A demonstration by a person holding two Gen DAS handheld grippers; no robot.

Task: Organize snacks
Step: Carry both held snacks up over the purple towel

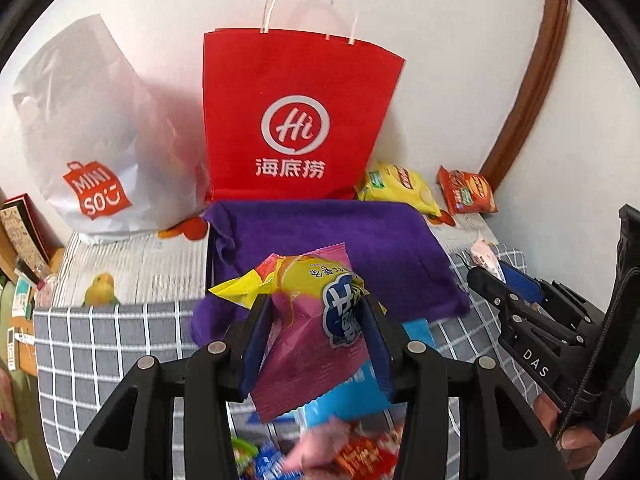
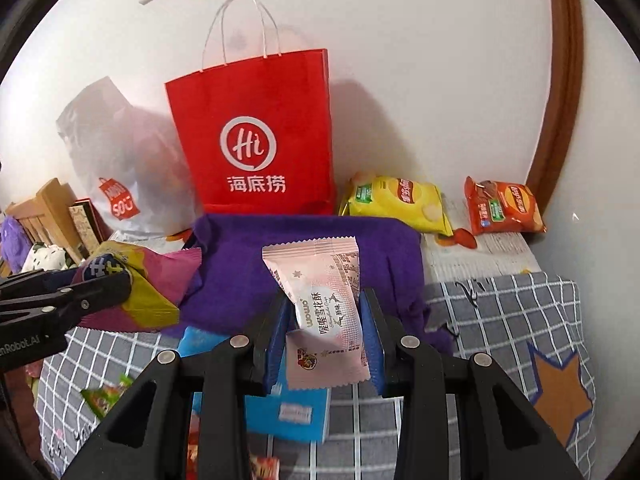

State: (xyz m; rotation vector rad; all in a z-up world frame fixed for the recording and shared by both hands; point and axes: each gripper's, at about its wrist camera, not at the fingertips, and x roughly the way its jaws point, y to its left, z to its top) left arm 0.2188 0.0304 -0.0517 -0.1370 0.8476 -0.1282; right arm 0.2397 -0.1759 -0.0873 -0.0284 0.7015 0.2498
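My left gripper [image 1: 318, 312] is shut on a pink and yellow snack packet [image 1: 312, 328], held above the purple cloth [image 1: 360, 240]; the gripper [image 2: 72, 300] and packet [image 2: 136, 280] also show at the left of the right wrist view. My right gripper [image 2: 326, 312] is shut on a pale pink snack packet [image 2: 326, 312], held above the near edge of the purple cloth [image 2: 320, 236]. That packet [image 1: 486, 258] and gripper [image 1: 504, 284] show at the right of the left wrist view.
A red paper bag [image 2: 256, 136] and a white Miniso bag [image 2: 116, 160] stand against the back wall. Yellow [image 2: 396, 204] and orange [image 2: 504, 206] chip bags lie at the back right. A blue box [image 2: 288, 408] and several small snacks [image 1: 352, 452] lie on the grey checked cloth [image 2: 500, 312].
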